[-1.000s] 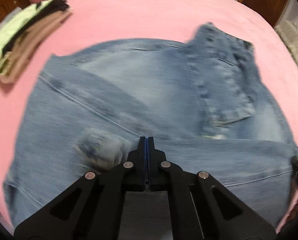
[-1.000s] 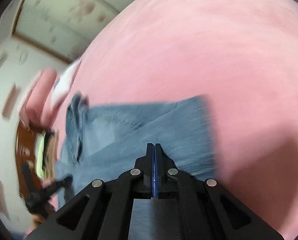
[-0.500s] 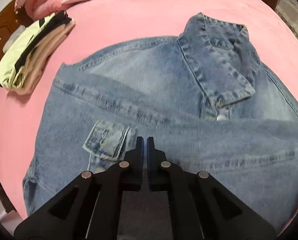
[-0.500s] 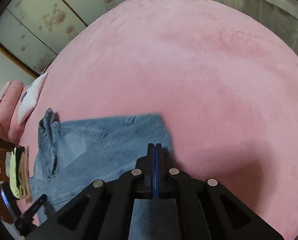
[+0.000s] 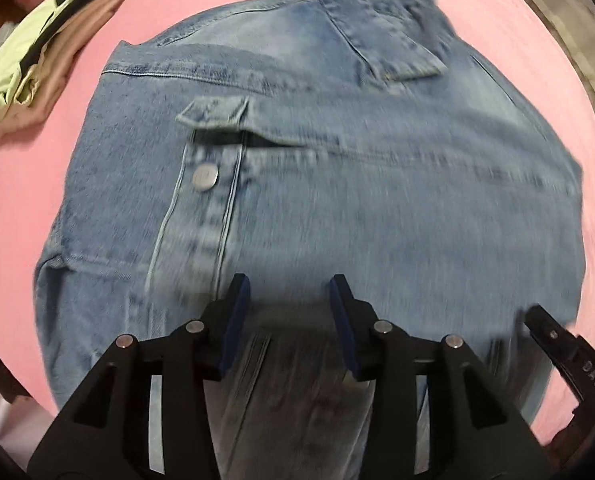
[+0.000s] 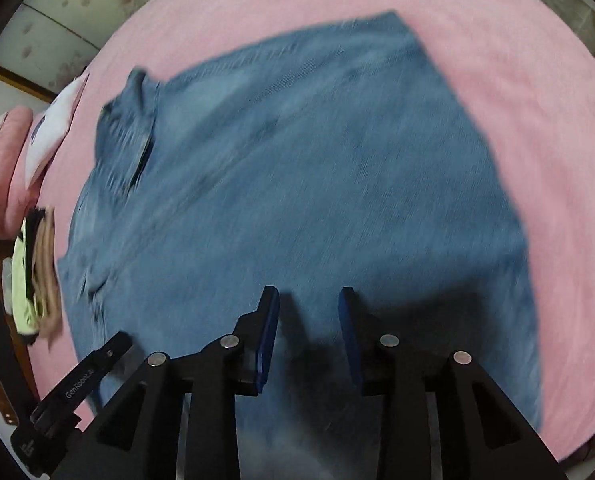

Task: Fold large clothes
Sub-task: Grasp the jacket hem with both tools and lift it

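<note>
above the denim jacket (image 5: pixel 337 200), "genrobot"-marked left gripper (image 5: pixel 285 292) and right gripper (image 6: pixel 307 304), jaws opening, empty

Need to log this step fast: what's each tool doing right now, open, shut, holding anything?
Left tool: jaws opening, nothing pinched, above the denim jacket.
Right tool: jaws opening, nothing held, above the same jacket.
</note>
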